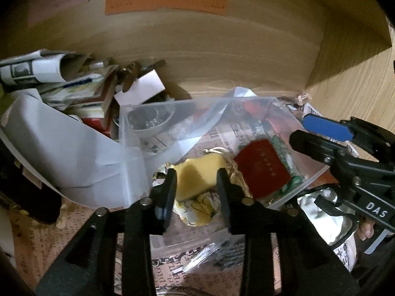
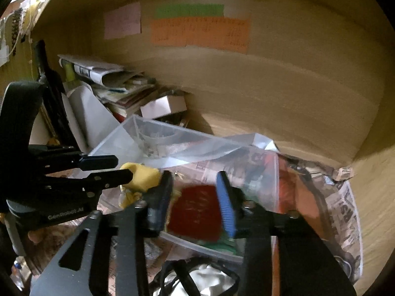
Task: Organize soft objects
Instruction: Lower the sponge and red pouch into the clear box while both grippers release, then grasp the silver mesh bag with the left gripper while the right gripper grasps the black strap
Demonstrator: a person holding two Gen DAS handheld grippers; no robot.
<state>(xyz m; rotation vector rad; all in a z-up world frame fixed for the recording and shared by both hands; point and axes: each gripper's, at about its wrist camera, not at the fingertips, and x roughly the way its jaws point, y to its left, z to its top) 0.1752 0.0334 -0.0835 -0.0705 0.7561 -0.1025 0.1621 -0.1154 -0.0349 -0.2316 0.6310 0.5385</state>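
A yellow soft piece lies on crumpled yellow-white wrapping inside the mouth of a clear plastic bag. My left gripper stands open with the yellow piece between its fingers; I see no pad pressing it. In the right wrist view the yellow piece sits at the left gripper's tips. A red flat pouch with a green edge lies in the bag. My right gripper is open, and the red pouch shows between its fingers. From the left it appears as the right gripper.
Newspaper lines a wooden cubby. A white curved sheet, stacked papers and a small white box crowd the back left. Coloured notes hang on the back wall. A silver foil bag and black cord lie near the front.
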